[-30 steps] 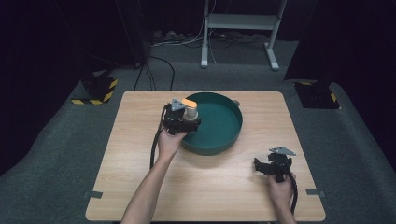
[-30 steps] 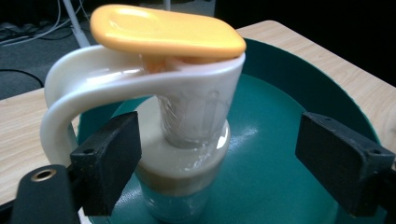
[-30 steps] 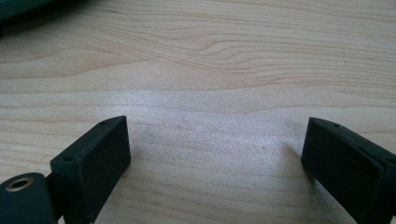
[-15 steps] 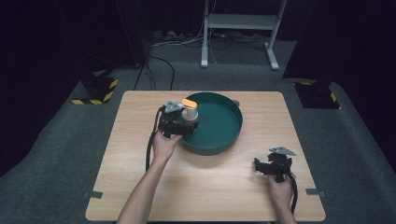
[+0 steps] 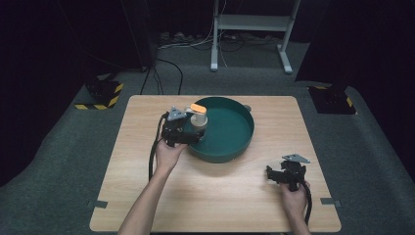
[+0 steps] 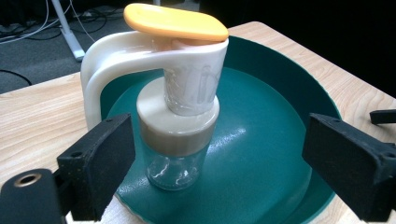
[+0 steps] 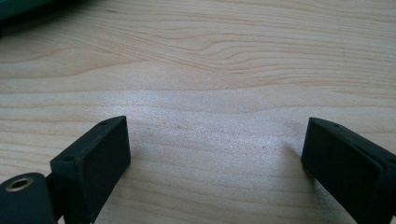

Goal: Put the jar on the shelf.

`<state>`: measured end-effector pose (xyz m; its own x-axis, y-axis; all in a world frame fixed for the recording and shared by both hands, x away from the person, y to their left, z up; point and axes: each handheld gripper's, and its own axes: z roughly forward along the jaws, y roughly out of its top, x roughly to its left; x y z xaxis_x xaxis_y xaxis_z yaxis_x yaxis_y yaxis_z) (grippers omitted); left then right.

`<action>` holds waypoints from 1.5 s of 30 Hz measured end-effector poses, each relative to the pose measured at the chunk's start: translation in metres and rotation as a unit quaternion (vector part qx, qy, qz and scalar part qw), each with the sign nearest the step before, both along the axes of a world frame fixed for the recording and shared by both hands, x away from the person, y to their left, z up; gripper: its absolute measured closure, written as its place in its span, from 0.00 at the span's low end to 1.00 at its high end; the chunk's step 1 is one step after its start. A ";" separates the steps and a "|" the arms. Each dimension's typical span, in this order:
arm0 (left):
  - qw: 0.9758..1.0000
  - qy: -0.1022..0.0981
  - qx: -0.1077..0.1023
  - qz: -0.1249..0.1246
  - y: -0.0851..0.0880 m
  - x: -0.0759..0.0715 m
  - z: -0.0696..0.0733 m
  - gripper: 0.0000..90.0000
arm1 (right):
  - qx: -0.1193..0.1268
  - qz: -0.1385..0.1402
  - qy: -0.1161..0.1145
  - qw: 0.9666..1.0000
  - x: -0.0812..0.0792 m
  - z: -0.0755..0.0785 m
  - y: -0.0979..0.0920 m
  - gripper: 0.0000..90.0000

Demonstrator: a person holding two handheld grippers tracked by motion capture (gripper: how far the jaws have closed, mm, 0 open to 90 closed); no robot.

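Note:
A small clear glass jar with a cream pump head and an orange top (image 6: 180,116) stands upright inside the dark green round basin (image 5: 230,154), near its left rim. My left gripper (image 6: 219,168) faces the jar, and its jaws have just been opening. The jar sits a little ahead of the pads (image 6: 102,163) and neither one touches it. In the high view the left gripper (image 5: 193,133) sits at the basin's left edge beside the jar (image 5: 197,117). My right gripper (image 5: 274,175) rests open low over bare wood at the table's front right, with nothing between its jaws (image 7: 215,163).
The wooden table (image 5: 147,196) has free room in front of and to the left of the basin. Black cables (image 5: 152,156) trail from both grippers. Past the table's far edge stand a metal stand (image 5: 249,29) and yellow-black floor weights (image 5: 100,95).
My left gripper has drawn back to the left, away from the jar, with its jaws wider apart. The jar stays upright in the basin. The right hand has not moved.

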<state>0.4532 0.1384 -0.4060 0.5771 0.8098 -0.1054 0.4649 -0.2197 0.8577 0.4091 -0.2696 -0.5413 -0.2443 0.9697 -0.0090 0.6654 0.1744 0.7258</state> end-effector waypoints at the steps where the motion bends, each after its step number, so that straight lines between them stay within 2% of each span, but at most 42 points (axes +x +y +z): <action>1: 1.000 -0.001 -0.001 0.000 0.000 -0.001 0.000 0.11 | 0.000 0.000 0.000 1.000 0.000 0.000 0.000 0.08; 4: 1.000 -0.001 0.001 -0.001 0.003 -0.004 0.000 0.11 | 0.000 0.000 0.000 1.000 0.000 0.000 0.000 0.08; 27: 1.000 -0.011 -0.023 0.010 0.026 -0.026 0.000 0.12 | 0.000 -0.001 -0.001 1.000 0.000 0.000 0.000 0.08; 35: 1.000 -0.014 -0.017 0.014 0.032 -0.033 0.000 0.11 | -0.001 0.000 -0.001 1.000 0.000 0.000 0.000 0.08; 45: 0.999 -0.016 -0.021 0.024 0.040 -0.039 -0.003 0.12 | -0.001 0.000 -0.001 1.000 0.000 0.000 0.000 0.08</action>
